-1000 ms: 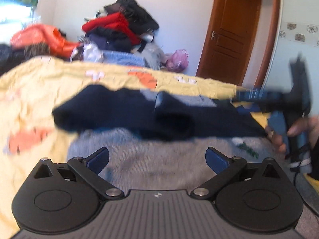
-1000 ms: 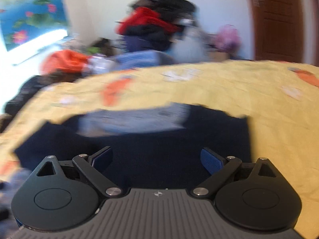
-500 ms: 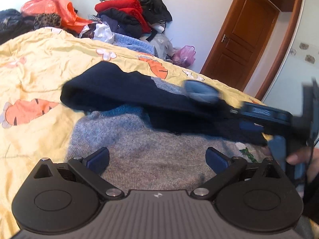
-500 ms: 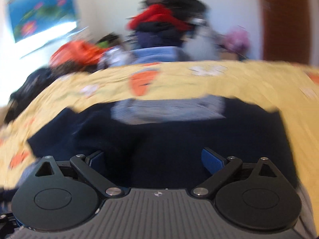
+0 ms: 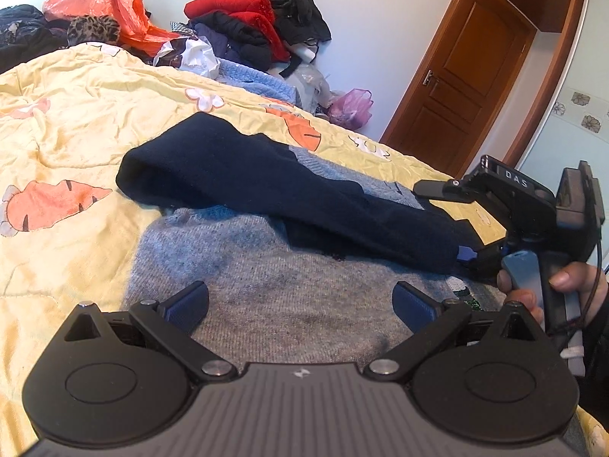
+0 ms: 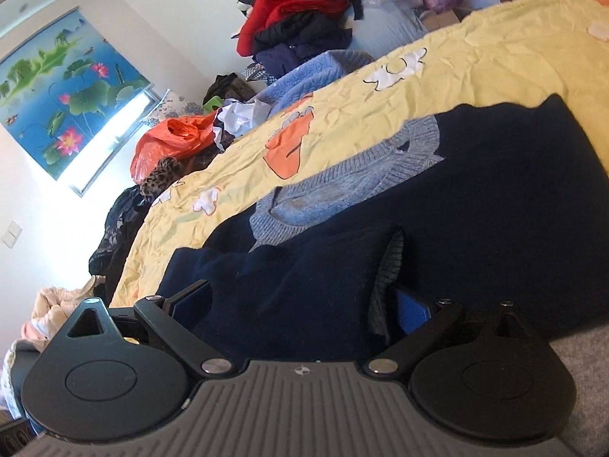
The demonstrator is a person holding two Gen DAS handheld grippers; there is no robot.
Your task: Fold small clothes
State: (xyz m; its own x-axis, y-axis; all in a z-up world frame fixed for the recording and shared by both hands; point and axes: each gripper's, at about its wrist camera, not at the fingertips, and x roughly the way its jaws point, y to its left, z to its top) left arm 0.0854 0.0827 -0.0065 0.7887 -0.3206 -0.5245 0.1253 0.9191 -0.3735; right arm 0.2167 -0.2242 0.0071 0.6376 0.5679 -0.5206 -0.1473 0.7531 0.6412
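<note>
A grey and navy sweater (image 5: 289, 285) lies flat on the yellow bedspread (image 5: 76, 133). One navy sleeve (image 5: 266, 186) is laid across its chest. My left gripper (image 5: 300, 301) hovers open over the grey body, nothing between its fingers. At the right of the left wrist view a hand (image 5: 571, 282) holds my right gripper (image 5: 445, 221), turned on its side, its jaws wide apart around the sleeve's end. In the right wrist view the right gripper (image 6: 300, 304) is open, with the navy sleeve (image 6: 297, 285) and its ribbed cuff (image 6: 388, 266) between the fingers. The grey neckline (image 6: 342, 182) shows beyond.
A tall pile of clothes (image 5: 247, 19) and an orange bag (image 5: 102, 3) sit past the bed's far edge. A brown door (image 5: 468, 76) stands at the right. A lotus-print blind (image 6: 57, 87) covers the window. Bare bedspread lies left of the sweater.
The right gripper has rolled onto its side and drawn back toward the sleeve's cuff end. The left gripper has dropped slightly closer to the grey body, still open.
</note>
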